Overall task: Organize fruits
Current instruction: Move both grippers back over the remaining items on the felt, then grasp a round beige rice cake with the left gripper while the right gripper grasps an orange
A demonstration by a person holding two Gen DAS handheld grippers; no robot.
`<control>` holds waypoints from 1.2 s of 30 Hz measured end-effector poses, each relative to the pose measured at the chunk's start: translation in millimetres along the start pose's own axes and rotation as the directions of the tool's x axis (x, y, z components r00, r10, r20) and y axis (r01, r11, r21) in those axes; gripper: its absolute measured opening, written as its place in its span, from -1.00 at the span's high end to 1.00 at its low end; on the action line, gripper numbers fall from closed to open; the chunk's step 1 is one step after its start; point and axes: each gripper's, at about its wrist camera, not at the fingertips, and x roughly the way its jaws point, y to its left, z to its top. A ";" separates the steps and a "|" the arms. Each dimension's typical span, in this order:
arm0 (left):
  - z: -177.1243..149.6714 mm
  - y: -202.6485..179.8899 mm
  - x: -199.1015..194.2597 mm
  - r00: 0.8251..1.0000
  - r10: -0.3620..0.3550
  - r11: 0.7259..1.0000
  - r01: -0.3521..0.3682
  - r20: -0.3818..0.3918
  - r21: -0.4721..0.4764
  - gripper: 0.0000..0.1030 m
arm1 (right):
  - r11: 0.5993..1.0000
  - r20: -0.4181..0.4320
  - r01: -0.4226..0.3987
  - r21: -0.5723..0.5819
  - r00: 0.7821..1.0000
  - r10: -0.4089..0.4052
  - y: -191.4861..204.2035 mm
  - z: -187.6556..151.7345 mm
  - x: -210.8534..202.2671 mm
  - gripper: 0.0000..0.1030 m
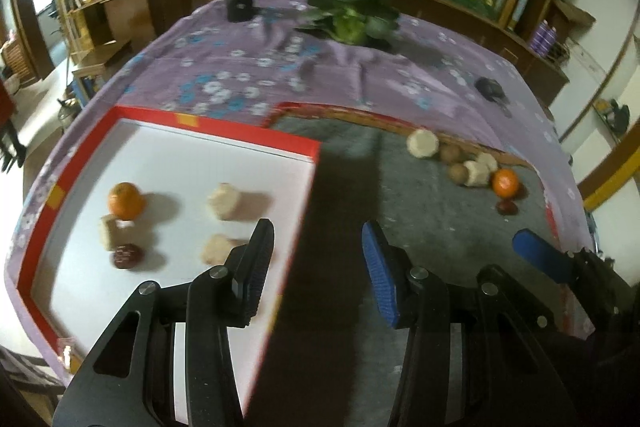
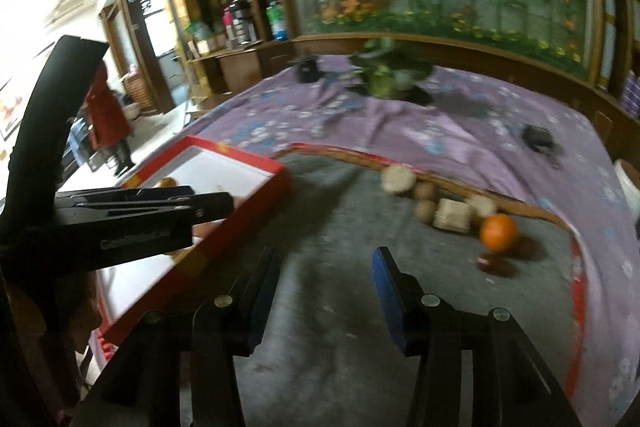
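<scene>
A red-rimmed white tray (image 1: 248,137) on the left holds an orange (image 1: 125,200), a dark red date (image 1: 127,255) and three pale cut pieces (image 1: 224,201). On the grey mat (image 1: 360,195) at the right lies a cluster: an orange (image 1: 505,182) (image 2: 498,233), a date (image 2: 490,262), pale pieces (image 2: 398,179) and brown round fruits (image 2: 425,211). My left gripper (image 1: 320,259) is open and empty, over the tray's right edge. My right gripper (image 2: 326,291) is open and empty above the mat, short of the cluster; its blue finger (image 1: 540,255) shows in the left wrist view.
A purple flowered cloth (image 1: 248,67) covers the table. A leafy plant (image 1: 352,13) and a black jar (image 1: 239,5) stand at the far side, a small dark object (image 1: 490,87) to the right. Wooden shelves line the back wall. A person in red (image 2: 106,119) stands far left.
</scene>
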 end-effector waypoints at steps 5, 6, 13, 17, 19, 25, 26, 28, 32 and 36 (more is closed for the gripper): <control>5.2 -24.6 10.3 0.999 -0.023 0.999 0.024 -0.027 0.026 0.11 | 0.996 0.011 0.042 0.083 0.999 -0.043 -41.7 -12.6 -15.5 -0.11; 7.6 -30.4 13.7 0.999 -0.026 0.999 0.027 -0.033 0.030 0.11 | 0.994 0.012 0.043 0.101 0.999 -0.045 -49.5 -14.1 -17.8 -0.11; 18.2 -57.6 31.2 0.999 -0.011 0.998 0.014 -0.039 0.063 0.11 | 0.985 0.026 0.049 0.168 0.998 -0.054 -86.6 -19.4 -29.0 -0.11; 23.1 -67.8 41.9 0.999 -0.011 0.998 0.014 -0.049 0.069 0.11 | 0.984 0.019 0.067 0.162 0.997 -0.072 -96.7 -18.9 -28.0 -0.11; 26.1 -73.4 48.1 0.999 -0.007 0.997 0.011 -0.052 0.078 0.11 | 0.985 0.015 0.066 0.162 0.997 -0.070 -100.8 -19.2 -25.9 -0.11; 34.7 -82.7 68.6 0.997 0.008 0.989 0.003 -0.074 0.149 0.11 | 0.982 0.010 0.077 0.173 0.997 -0.080 -117.6 -19.5 -24.7 -0.12; 36.9 -83.3 73.2 0.997 0.014 0.986 -0.001 -0.074 0.170 0.11 | 0.981 0.014 0.074 0.180 0.997 -0.078 -120.3 -20.0 -25.5 -0.12; 40.4 -82.6 80.2 0.997 0.003 0.983 0.012 -0.080 0.185 0.11 | 0.977 0.020 0.063 0.202 0.997 -0.068 -127.1 -21.0 -26.5 -0.12; 50.4 -85.6 96.5 0.995 -0.017 0.972 0.040 -0.100 0.231 0.12 | 0.973 0.021 0.047 0.226 0.998 -0.053 -136.0 -21.1 -24.6 -0.12; 55.7 -94.2 110.4 0.992 -0.029 0.947 0.066 -0.121 0.316 0.12 | 0.973 0.014 0.048 0.225 0.999 -0.052 -138.0 -20.4 -21.4 -0.12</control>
